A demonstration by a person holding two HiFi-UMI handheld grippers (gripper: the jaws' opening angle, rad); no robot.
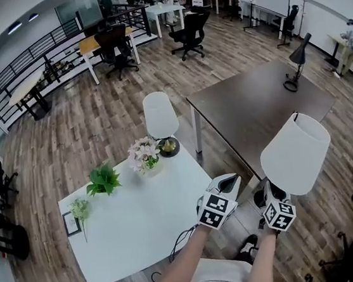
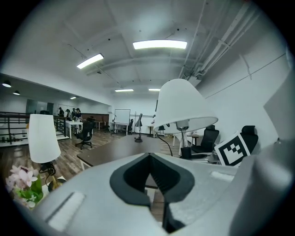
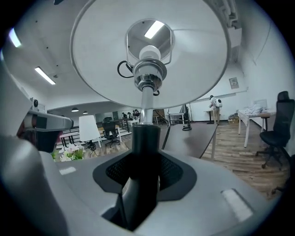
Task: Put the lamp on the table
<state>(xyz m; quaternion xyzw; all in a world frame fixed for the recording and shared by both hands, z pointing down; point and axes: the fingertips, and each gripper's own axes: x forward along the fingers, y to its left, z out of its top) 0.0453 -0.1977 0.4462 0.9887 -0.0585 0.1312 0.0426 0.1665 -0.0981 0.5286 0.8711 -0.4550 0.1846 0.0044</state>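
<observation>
Right gripper [image 1: 266,196]: jaws clamped on the black lower stem [image 3: 144,147] of the table lamp [image 1: 296,153], spread wide around it. Lamp upright. In the right gripper view the chrome neck [image 3: 146,92] and the bulb rise straight up at 12 o'clock into the white shade [image 3: 184,60].

Left gripper [image 1: 228,182]: jaws drawn together, nothing between the pads [image 2: 133,177]. It rides just beside the right one, at its 9 o'clock.

Where the lamp is: in the head view at 4 o'clock, carried over the wood floor in the gap between the white table [image 1: 143,230], at 8 o'clock, and the dark brown table [image 1: 255,105], at 1 o'clock. It touches neither. Which table is meant I cannot tell; the white one already bears a second white lamp [image 1: 160,115], a pink bouquet [image 1: 143,154] and a green plant [image 1: 103,179].

Handling, my judgement:
- Top-heavy; the broad shade sits well above my grip and will want to tip.
- Stem stiff and smooth; it could twist or slide between the pads.
- Shade looks thin and easily dented. Bulb fragile.
- Best hold is where I have it, on the black stem. Never the shade.
- Base is hidden beneath my jaws, so its weight is unknown.
</observation>
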